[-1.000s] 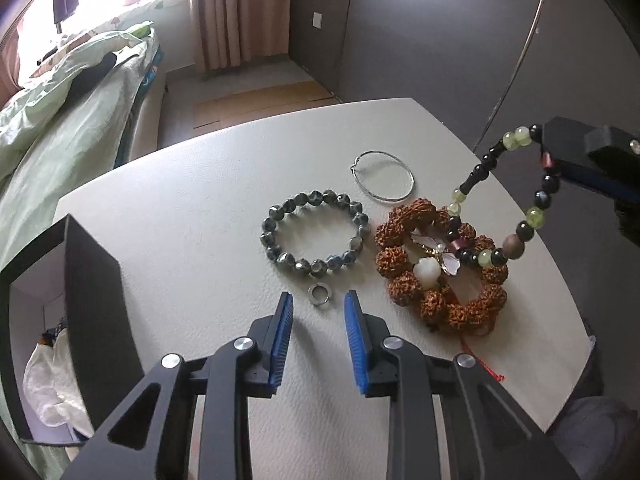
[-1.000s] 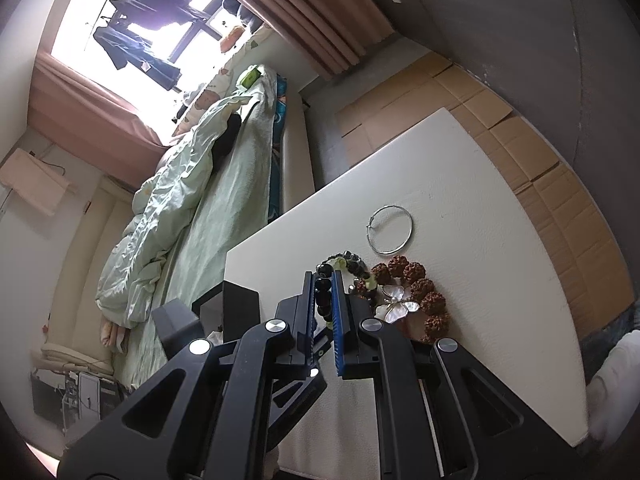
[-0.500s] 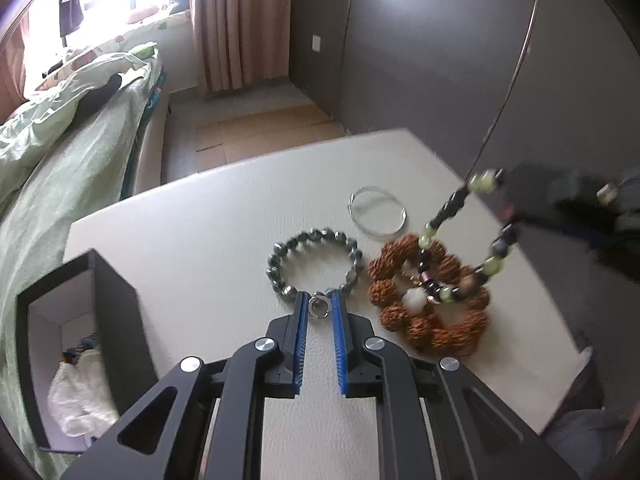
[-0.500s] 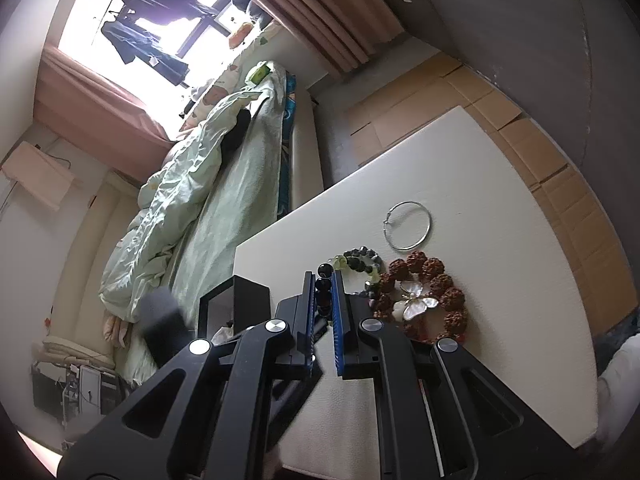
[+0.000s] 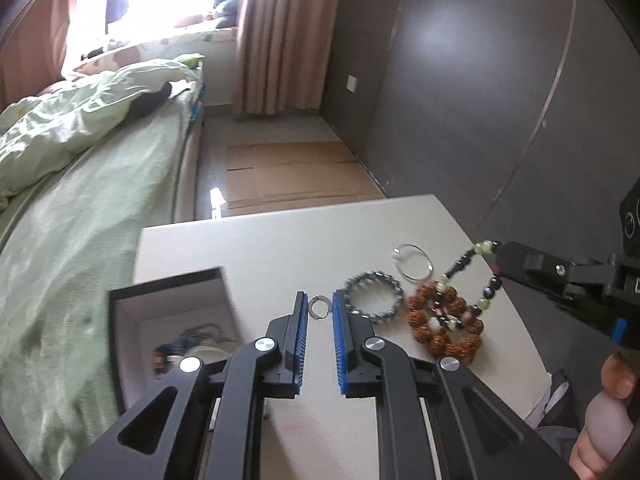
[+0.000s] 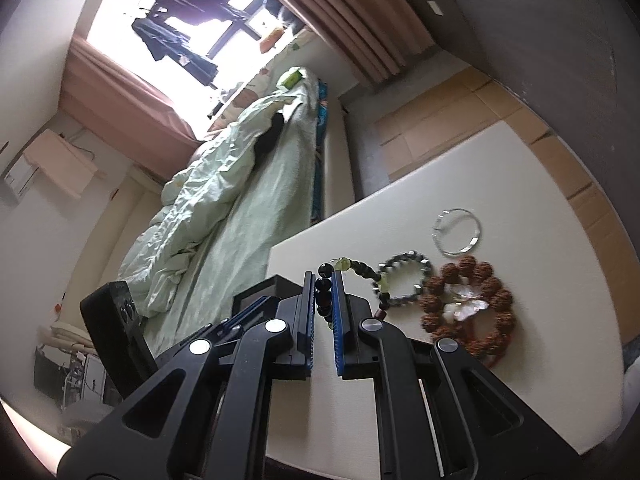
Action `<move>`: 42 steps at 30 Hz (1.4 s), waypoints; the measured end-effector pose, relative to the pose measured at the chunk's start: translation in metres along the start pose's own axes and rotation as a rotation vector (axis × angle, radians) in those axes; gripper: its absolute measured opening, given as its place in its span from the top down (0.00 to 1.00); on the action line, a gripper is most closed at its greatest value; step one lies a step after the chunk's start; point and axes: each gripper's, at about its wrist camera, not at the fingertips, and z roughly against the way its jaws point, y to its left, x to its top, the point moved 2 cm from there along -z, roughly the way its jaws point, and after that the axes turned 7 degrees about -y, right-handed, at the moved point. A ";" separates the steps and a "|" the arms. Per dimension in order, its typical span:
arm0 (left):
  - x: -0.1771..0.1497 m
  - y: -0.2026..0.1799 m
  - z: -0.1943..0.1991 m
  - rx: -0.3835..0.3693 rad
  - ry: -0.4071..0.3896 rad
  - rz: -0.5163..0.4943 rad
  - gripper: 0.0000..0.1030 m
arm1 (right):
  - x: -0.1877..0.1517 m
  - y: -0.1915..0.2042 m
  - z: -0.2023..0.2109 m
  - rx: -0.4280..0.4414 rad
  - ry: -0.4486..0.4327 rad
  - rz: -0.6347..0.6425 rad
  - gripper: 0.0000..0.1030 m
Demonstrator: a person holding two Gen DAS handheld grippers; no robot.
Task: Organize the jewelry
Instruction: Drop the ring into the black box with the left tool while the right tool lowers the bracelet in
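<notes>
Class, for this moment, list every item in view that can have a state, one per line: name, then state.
Left gripper: shut on small metal ring.
Right gripper: shut on black-and-green bead bracelet, lifted.
Black box: open, items inside.
Grey bead bracelet: flat on table.
Brown seed bracelet: on table.
Wire hoop: flat.

Two wrist fisheyes, angled down, sharing the table (image 5: 400, 220) (image 6: 500, 184).

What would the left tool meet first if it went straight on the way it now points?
Carrying the ring, the left tool points across the table between the box and the grey bracelet. The way looks free to the far edge, though depth is unclear.
</notes>
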 end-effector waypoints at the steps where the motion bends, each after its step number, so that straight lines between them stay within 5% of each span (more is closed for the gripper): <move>1: 0.001 0.007 0.003 0.006 -0.003 0.010 0.90 | -0.001 0.004 -0.001 0.007 -0.002 0.006 0.91; 12: 0.001 0.085 0.027 0.047 0.008 0.151 0.90 | -0.017 0.032 -0.024 0.028 0.027 0.047 0.91; 19: -0.009 0.095 0.029 -0.011 0.076 0.187 0.88 | -0.026 0.047 -0.034 0.032 0.045 0.077 0.91; 21: -0.009 0.095 0.032 -0.023 0.069 0.195 0.63 | -0.028 0.049 -0.038 0.033 0.048 0.080 0.91; 23: -0.007 0.097 0.039 -0.014 0.040 0.196 0.52 | -0.028 0.052 -0.041 0.043 0.056 0.076 0.91; 40: -0.001 0.139 0.055 0.071 -0.008 0.308 0.52 | -0.051 0.109 -0.087 0.148 0.170 0.165 0.91; 42: -0.002 0.144 0.056 0.075 -0.011 0.321 0.52 | -0.057 0.113 -0.096 0.148 0.210 0.176 0.73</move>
